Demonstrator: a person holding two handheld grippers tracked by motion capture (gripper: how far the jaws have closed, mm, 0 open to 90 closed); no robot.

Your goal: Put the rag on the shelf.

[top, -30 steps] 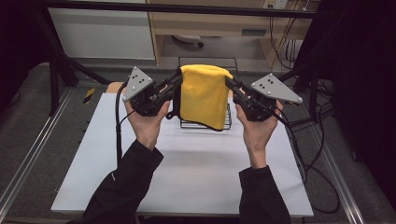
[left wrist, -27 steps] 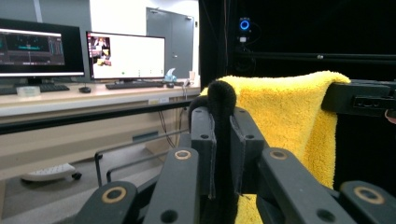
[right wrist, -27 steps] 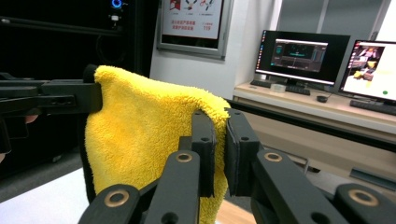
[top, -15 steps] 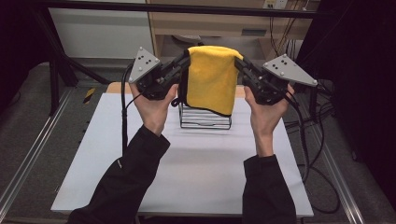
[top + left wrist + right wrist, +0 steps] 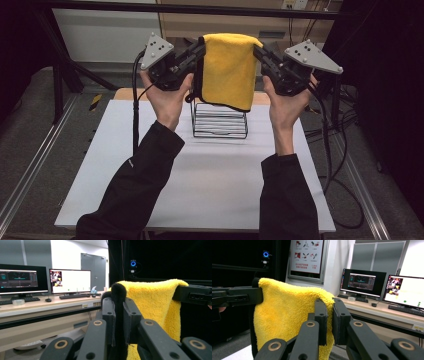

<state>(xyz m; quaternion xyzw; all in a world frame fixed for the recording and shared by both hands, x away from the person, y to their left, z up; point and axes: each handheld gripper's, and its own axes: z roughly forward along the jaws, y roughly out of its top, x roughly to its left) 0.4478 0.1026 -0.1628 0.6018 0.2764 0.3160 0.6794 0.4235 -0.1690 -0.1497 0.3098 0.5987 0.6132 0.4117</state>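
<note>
- Both forearms reach up from the bottom, hands raised level above the white surface [image 5: 210,175].
- Left claw [image 5: 198,51] pinches the yellow towel [image 5: 230,70] at one top corner.
- Right claw [image 5: 260,52] clamps the opposite corner.
- Towel hangs folded between them, above the black wire rack [image 5: 219,120].

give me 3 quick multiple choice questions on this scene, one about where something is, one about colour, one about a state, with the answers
1. Where is the wire rack?
A. on the white table, under the hanging cloth
B. on the floor left of the table
C. held in the right claw

2. What colour is the cloth?
A. blue
B. yellow with a dark edge
C. white

3. How is the cloth held?
A. lying flat on the table
B. draped over the rack
C. lifted clear of the rack, pinched at each top end by a claw

Answers:
1 A: the high view shows the rack standing on the table below the cloth.
2 B: it is yellow in all three views.
3 C: the left claw and the right claw are each shut on a top end, and the cloth's lower edge hangs above the rack.
</note>
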